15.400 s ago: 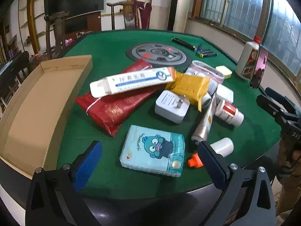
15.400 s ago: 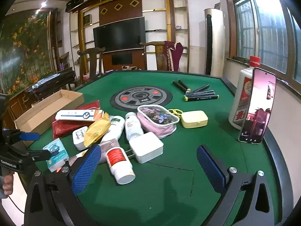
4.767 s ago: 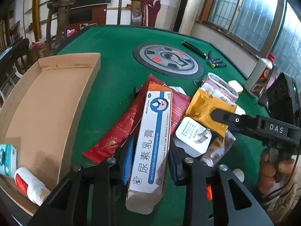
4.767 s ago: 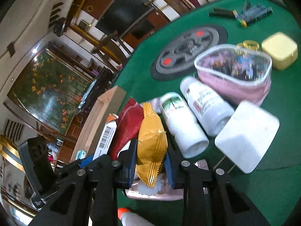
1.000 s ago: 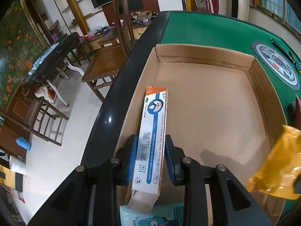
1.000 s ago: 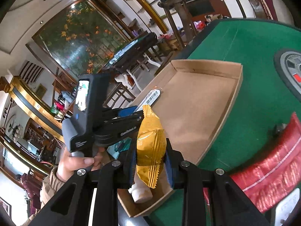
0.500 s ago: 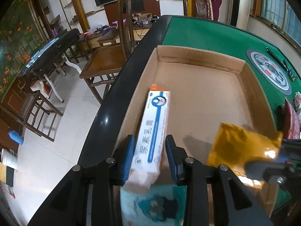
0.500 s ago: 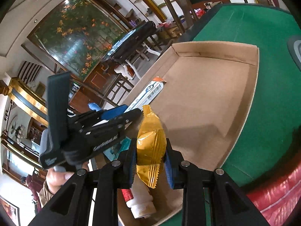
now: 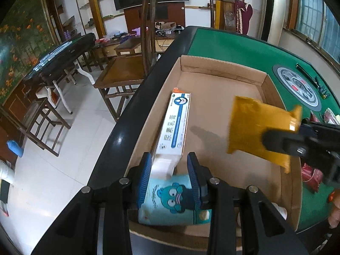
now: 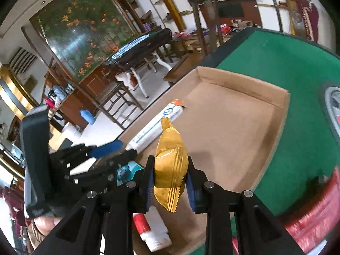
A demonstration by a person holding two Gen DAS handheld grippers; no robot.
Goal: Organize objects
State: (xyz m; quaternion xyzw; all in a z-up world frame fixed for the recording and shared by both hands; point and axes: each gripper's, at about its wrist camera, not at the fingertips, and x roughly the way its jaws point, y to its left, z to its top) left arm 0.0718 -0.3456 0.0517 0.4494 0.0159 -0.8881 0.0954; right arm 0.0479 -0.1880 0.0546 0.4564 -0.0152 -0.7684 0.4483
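Observation:
A white and blue ointment box lies inside the cardboard box along its left wall, its near end over a blue cartoon tissue pack. My left gripper is open, its blue pads straddling that near end without pressing it. My right gripper is shut on a yellow snack packet, held above the cardboard box floor. In the left wrist view the packet hangs over the box's right half. A white bottle with a red label lies in the near corner.
The cardboard box sits at the edge of the green table. A red pouch lies on the felt to the right, and a round grey disc with pens is farther back. Wooden chairs stand past the table's rim.
My left gripper has let go of the ointment box and drawn back; the box now rests in the cardboard box. The right gripper has carried the yellow packet further over the box.

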